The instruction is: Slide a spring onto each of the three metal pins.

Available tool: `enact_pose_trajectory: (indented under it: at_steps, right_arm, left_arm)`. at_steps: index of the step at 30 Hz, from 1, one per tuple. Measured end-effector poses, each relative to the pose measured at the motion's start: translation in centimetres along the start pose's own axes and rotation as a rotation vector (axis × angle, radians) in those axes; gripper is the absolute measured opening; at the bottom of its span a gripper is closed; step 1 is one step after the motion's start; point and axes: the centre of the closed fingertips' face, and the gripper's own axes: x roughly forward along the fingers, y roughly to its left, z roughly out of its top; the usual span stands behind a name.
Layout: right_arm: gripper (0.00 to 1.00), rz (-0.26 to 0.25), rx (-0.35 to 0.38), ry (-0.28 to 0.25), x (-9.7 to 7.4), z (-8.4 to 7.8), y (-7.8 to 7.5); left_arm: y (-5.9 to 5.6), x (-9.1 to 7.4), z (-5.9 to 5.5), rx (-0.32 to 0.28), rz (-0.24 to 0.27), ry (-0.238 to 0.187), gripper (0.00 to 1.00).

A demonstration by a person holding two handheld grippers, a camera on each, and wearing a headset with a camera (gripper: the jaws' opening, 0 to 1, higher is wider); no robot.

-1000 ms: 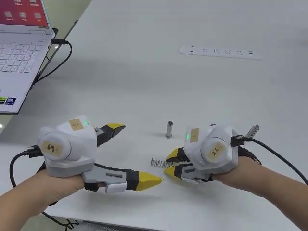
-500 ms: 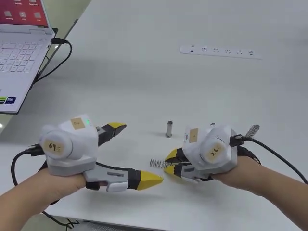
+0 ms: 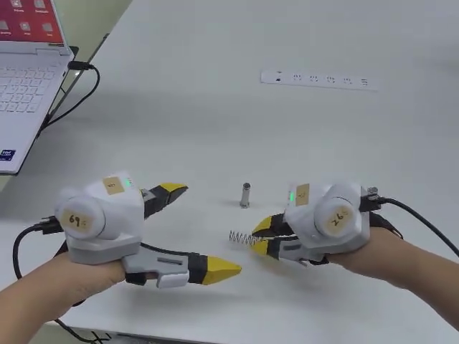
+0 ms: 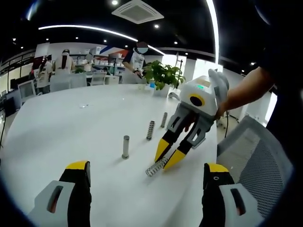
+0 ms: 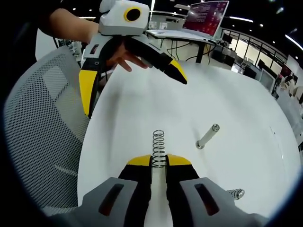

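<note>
My right gripper [image 3: 262, 237] is shut on one end of a small steel spring [image 3: 242, 237]; the rest of the coil sticks out to the left, low over the white table. A bare metal pin [image 3: 245, 195] stands upright just beyond it. My left gripper [image 3: 199, 229] is open wide at the left with nothing between its jaws. In the left gripper view, the right gripper [image 4: 169, 154] holds the spring [image 4: 155, 167] near the bare pin [image 4: 125, 146], and two pins [image 4: 150, 130] wearing springs stand behind. In the right gripper view, the spring [image 5: 158, 143] points out from my right gripper [image 5: 159, 161], beside the pin [image 5: 207, 136].
An open laptop [image 3: 21, 86] sits at the table's far left edge with a black cable [image 3: 68, 107] plugged in. A white power strip [image 3: 319, 79] lies at the back. A mesh chair [image 5: 42, 118] stands by the table's near edge.
My right gripper has shifted slightly toward the bare pin, carrying the spring. The left gripper has stayed open in about the same place.
</note>
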Motion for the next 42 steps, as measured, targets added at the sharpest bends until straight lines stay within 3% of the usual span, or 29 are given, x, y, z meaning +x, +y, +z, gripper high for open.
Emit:
enact_pose_trajectory:
  at_steps: [11, 19, 28, 39, 42]
  right_arm:
    - [0.08, -0.007, 0.016, -0.027, -2.6, 0.2, -0.4]
    - [0.08, -0.019, 0.033, -0.031, -4.4, -0.3, -1.1]
    - [0.08, -0.023, 0.053, -0.038, -6.5, -1.2, -1.7]
    - [0.08, -0.014, 0.033, -0.022, -7.5, -1.8, -1.2]
    - [0.08, -0.009, 0.023, -0.019, -7.5, -1.7, -0.9]
  left_arm:
    - [-0.3, 0.5, 0.4, 0.017, -0.012, -0.009, 0.96]
    - [-1.0, 0.7, 1.9, 0.046, -0.021, -0.049, 0.95]
    - [-1.9, 1.1, 2.4, 0.064, -0.047, -0.063, 0.91]
    - [-3.4, 1.9, 2.4, 0.069, -0.095, -0.054, 0.84]
    - [-3.7, 2.0, 2.5, 0.080, -0.109, -0.059, 0.76]
